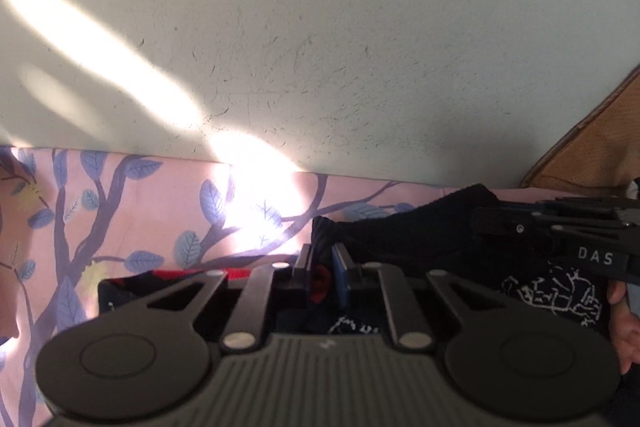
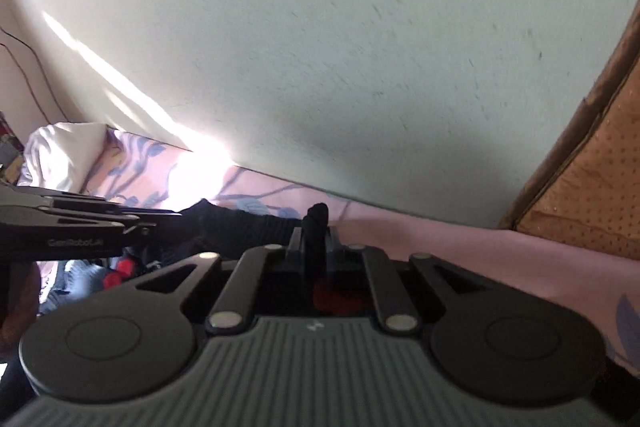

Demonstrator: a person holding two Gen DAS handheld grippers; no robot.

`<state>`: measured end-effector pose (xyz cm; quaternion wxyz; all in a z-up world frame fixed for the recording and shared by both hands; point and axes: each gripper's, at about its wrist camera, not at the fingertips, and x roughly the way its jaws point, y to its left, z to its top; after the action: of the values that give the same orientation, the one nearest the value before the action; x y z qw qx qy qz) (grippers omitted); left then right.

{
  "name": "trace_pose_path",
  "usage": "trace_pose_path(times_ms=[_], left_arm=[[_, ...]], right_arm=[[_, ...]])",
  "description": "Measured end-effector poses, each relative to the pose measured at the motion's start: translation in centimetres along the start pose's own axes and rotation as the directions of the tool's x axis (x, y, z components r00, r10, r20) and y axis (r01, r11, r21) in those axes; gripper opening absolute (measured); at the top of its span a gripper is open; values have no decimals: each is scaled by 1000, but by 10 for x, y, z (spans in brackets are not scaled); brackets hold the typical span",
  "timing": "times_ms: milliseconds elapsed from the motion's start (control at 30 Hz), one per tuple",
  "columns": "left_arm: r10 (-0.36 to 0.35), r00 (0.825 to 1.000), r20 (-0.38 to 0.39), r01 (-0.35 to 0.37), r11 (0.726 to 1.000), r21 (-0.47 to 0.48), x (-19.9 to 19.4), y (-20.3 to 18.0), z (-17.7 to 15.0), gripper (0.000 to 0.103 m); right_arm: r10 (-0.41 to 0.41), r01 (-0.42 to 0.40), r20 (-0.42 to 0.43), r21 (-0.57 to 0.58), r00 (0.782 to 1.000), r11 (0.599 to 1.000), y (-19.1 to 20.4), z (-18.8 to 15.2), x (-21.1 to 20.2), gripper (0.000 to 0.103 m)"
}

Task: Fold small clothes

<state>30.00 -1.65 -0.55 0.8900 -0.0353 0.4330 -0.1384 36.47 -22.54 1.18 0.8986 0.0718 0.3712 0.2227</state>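
Left wrist view: the left gripper (image 1: 322, 277) has its jaws drawn close together, pinching a fold of the garment (image 1: 420, 235), a dark piece with red trim and a white line print. Red cloth shows between the fingers. The garment spreads from the jaws to the right and ahead, lying on the pink sheet (image 1: 132, 227) with blue leaves. A red edge of it runs off to the left of the fingers. The right gripper (image 1: 560, 227) comes in from the right, level with the garment's far side, and part of a hand (image 1: 622, 331) shows below it. A pale wall (image 1: 320, 27) rises ahead, with a streak of sunlight across it.

Right wrist view: the right gripper (image 2: 316, 243) is pressed together on a dark bunch of the garment (image 2: 240, 227), which sticks up above the fingertips. The rest of the cloth trails to the left, toward the left gripper (image 2: 132, 223) that reaches in from that side. Right of the jaws lies bare sheet (image 2: 480, 251). A white pillow (image 2: 64, 151) sits far left by the wall (image 2: 320, 47), and a brown cushion (image 2: 592, 187) stands at the right.
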Motion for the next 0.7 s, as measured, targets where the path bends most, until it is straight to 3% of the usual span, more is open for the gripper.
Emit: trace_pose_path(times_ms=[100, 200, 300, 433, 567, 667, 700], left_arm=[[-72, 995, 74, 75, 997, -34, -42, 2, -8, 10], [-132, 976, 175, 135, 991, -8, -102, -2, -34, 10], [-172, 952, 252, 168, 985, 37, -156, -7, -80, 10], [-216, 937, 275, 208, 976, 59, -202, -8, -155, 10], [-211, 952, 220, 199, 977, 76, -213, -14, -221, 15], [-185, 970, 154, 175, 982, 77, -209, -14, -251, 17], [-195, 970, 144, 187, 980, 69, -212, -12, -257, 17]], right_arm=[[46, -41, 100, -48, 994, 998, 25, -1, -54, 11], [83, -57, 171, -149, 982, 987, 58, -26, -114, 11], [102, -45, 225, -244, 969, 969, 89, -72, -169, 11], [96, -6, 277, -308, 956, 951, 115, -155, -216, 11], [4, 79, 257, -311, 967, 947, 131, -231, -218, 11], [-61, 108, 191, -251, 980, 962, 132, -255, -202, 18], [-50, 101, 211, -241, 976, 965, 133, -257, -207, 23]])
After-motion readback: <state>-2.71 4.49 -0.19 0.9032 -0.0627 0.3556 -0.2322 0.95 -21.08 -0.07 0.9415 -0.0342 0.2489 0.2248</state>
